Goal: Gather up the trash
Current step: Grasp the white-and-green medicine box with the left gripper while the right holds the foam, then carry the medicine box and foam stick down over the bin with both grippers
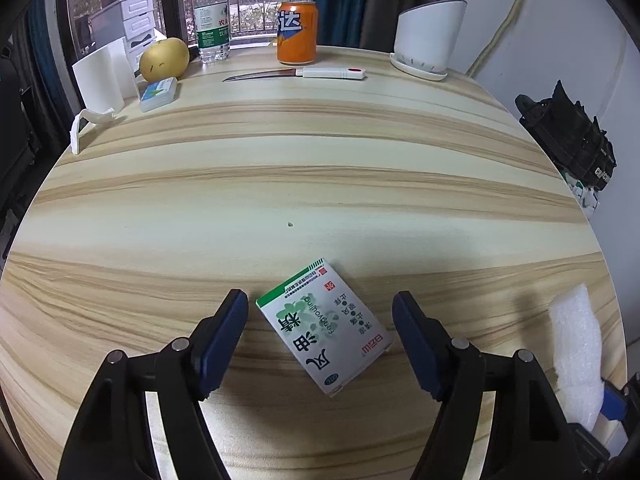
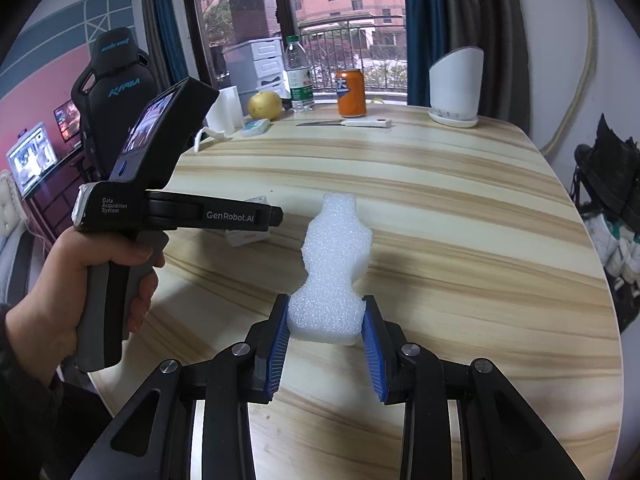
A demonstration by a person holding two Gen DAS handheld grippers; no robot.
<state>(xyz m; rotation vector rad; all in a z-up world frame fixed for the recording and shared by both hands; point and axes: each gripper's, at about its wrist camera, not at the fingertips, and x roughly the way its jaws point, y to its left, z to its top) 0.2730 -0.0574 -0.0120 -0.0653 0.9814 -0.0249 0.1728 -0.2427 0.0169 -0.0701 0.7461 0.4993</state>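
Note:
A white and green medicine box (image 1: 324,328) lies flat on the wooden table (image 1: 280,184), askew. My left gripper (image 1: 320,300) stands open over it, one dark blue pad on each side of the box, and neither pad touches it. A piece of white packing foam (image 2: 332,276) is pinched at its near end by my right gripper (image 2: 326,304), which is shut on it and holds it just above the table. In the left wrist view the same foam (image 1: 576,352) shows at the right edge. A hand (image 2: 60,280) holds the left tool's black body (image 2: 200,216), which hides most of the box.
Along the far edge stand an orange soda can (image 1: 297,32), a water bottle (image 1: 211,16), a pear (image 1: 164,59), a white pot (image 1: 428,36) and a white-handled knife (image 1: 296,74). A black bag (image 1: 572,144) hangs off the right; a gaming chair (image 2: 116,92) stands left.

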